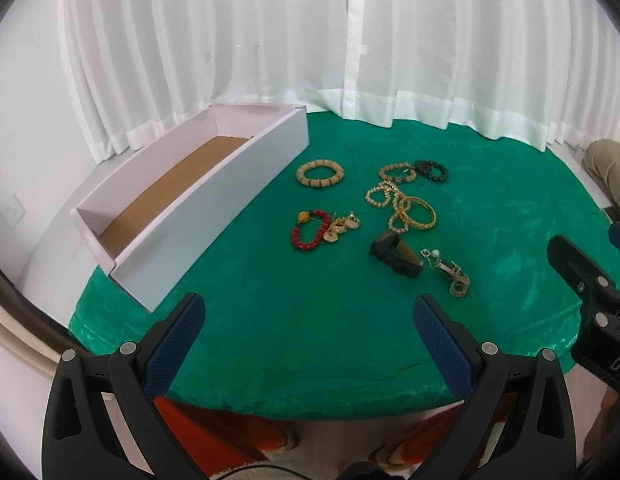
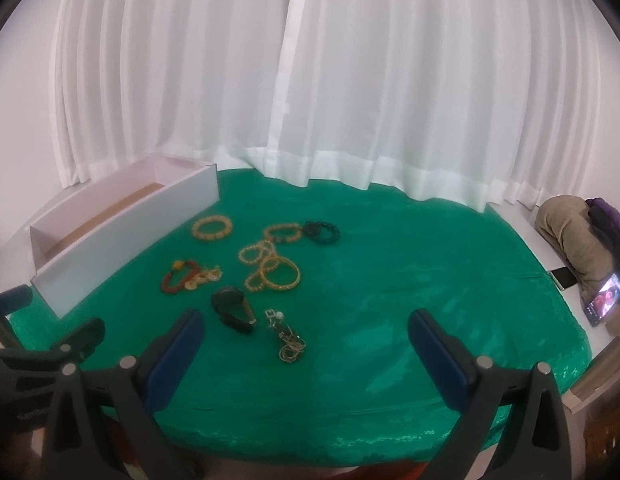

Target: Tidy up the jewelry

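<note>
Left tongs (image 1: 308, 312) wide apart, right tongs (image 2: 304, 326) likewise, both empty

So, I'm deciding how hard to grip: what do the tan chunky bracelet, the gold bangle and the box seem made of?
Tan bracelet: matte blocky beads, likely wood or bone. Gold bangle: rigid shiny hoop, apparently metal, possibly plated. Box: smooth white walls over a brown floor, looks like cardboard.

Green cloth (image 1: 270, 320) under white box (image 1: 214, 216), scattered bracelets (image 1: 320, 174), dark watch (image 1: 396, 254).
</note>
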{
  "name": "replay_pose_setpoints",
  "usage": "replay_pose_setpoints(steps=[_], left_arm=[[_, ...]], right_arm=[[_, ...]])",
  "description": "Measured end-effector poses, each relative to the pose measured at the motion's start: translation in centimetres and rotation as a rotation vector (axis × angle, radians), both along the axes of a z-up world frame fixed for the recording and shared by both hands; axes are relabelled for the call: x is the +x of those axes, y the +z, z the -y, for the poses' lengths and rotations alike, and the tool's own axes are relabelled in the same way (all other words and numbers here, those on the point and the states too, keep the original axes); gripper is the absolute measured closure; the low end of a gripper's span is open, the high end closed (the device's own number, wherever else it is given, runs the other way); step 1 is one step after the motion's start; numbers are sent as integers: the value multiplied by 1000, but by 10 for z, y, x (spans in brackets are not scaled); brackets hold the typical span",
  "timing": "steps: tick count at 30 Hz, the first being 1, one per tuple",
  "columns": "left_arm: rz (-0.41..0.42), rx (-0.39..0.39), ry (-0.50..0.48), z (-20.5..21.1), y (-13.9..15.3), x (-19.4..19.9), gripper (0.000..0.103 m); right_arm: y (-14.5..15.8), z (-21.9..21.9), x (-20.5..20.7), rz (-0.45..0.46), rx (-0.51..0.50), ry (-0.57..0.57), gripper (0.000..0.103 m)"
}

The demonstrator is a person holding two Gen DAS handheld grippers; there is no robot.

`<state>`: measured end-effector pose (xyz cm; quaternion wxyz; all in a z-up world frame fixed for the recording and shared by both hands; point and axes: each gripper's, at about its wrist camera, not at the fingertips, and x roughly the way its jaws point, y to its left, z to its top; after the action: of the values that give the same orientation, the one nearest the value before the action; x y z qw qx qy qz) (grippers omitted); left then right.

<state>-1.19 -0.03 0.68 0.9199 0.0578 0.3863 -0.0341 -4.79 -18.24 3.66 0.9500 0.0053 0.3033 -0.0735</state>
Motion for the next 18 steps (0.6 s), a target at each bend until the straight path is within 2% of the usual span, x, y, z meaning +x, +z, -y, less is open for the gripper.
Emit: replay_pose_setpoints(steps=[6,13,18], left_arm=[[-25,-13,-5,-4,-4,3,0],[-40,-37,24,-20,-9,10,0],[-63,-39,9,-18,-14,13,0]], right_arm=[[3,9,-2,30,63,20,0],[-7,21,5,18,152,39,0],[-12,16,9,-13,100,35,0]])
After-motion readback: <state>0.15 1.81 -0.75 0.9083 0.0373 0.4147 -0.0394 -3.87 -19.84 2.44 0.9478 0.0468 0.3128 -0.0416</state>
